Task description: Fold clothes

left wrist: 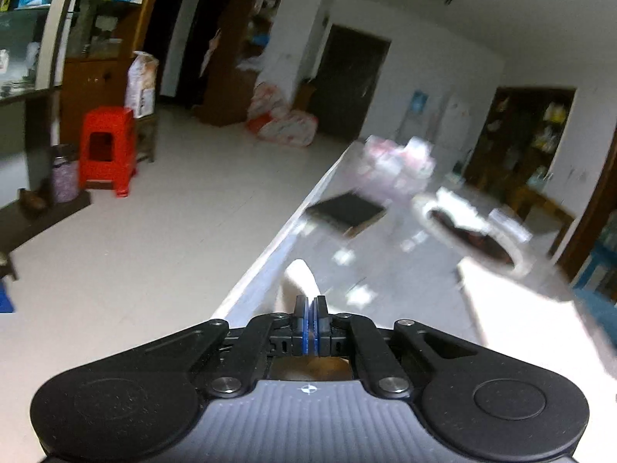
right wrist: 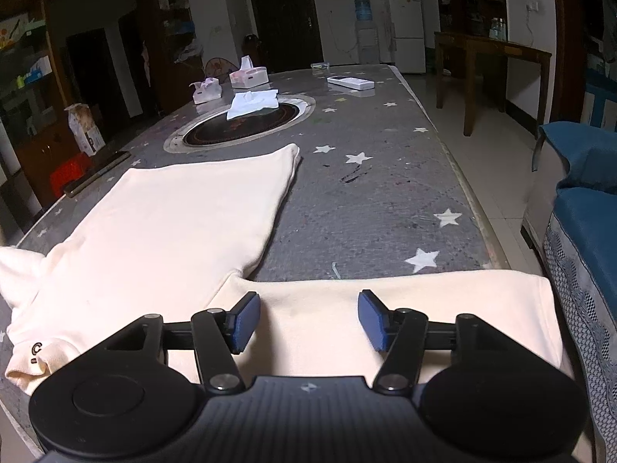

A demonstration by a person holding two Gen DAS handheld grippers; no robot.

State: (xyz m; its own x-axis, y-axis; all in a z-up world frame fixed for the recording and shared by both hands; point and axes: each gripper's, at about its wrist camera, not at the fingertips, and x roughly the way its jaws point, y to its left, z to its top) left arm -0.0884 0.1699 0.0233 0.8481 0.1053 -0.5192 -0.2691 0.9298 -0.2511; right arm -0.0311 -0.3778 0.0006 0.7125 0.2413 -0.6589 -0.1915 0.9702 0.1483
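Observation:
A cream sweatshirt point(right wrist: 173, 212) lies flat on the grey star-patterned table point(right wrist: 366, 200), one sleeve point(right wrist: 443, 301) stretched to the right along the near edge. My right gripper point(right wrist: 308, 318) is open, its blue pads just above that sleeve. My left gripper point(left wrist: 309, 305) is shut on a fold of the cream cloth point(left wrist: 299, 276) and holds it up near the table's left edge point(left wrist: 270, 254). The left wrist view is blurred by motion.
On the table stand tissue boxes point(right wrist: 248, 75), a white cloth on a round black hob point(right wrist: 246, 121), a remote point(right wrist: 351, 82) and a dark flat board point(right wrist: 96, 171). A blue sofa point(right wrist: 586, 223) is at the right. A red stool point(left wrist: 106, 148) stands on the floor left.

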